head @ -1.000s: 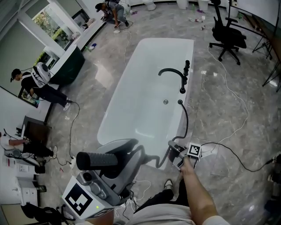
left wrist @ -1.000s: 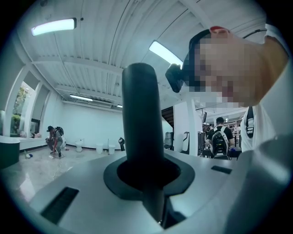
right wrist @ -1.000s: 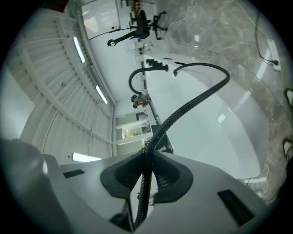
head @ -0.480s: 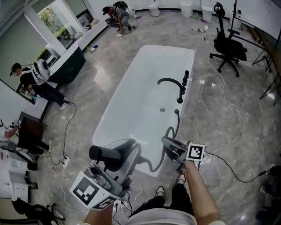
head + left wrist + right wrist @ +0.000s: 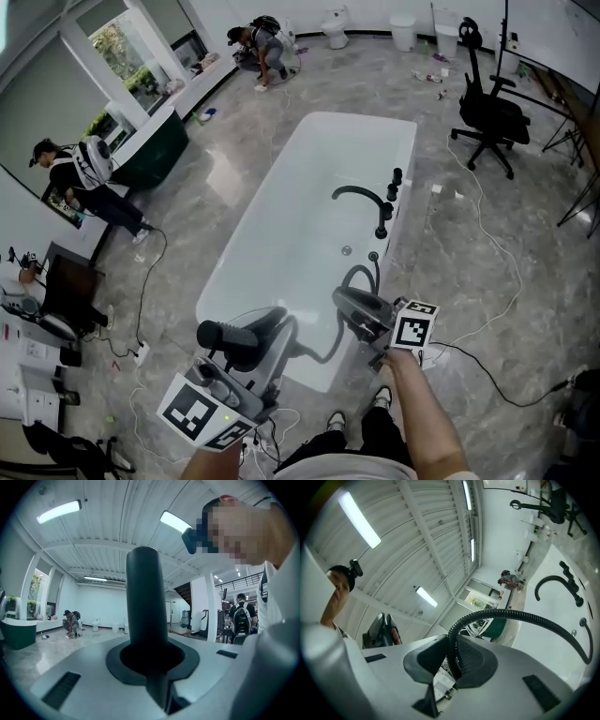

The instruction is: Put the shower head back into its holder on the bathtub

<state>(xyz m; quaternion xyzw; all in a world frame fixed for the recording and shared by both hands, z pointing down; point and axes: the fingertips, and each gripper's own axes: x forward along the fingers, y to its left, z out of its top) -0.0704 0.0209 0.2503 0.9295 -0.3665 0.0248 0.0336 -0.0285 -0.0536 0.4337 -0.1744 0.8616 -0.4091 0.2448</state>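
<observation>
The black shower head sticks out leftward from my left gripper, which is shut on its handle; in the left gripper view it stands as a dark cylinder between the jaws of the left gripper. Its grey hose loops across to my right gripper. That right gripper is shut on the ribbed hose, which runs on to the rim of the white bathtub. The black faucet and its knobs stand on the tub's right rim.
A black office chair stands at the back right. White and black cables trail over the marble floor. People stand by a dark green counter at the left, and one crouches at the far end. My shoes are near the tub's end.
My right gripper has risen with the hose from beside the tub's near end to rim height and has rolled. The left gripper with the shower head shifted slightly right and lower.
</observation>
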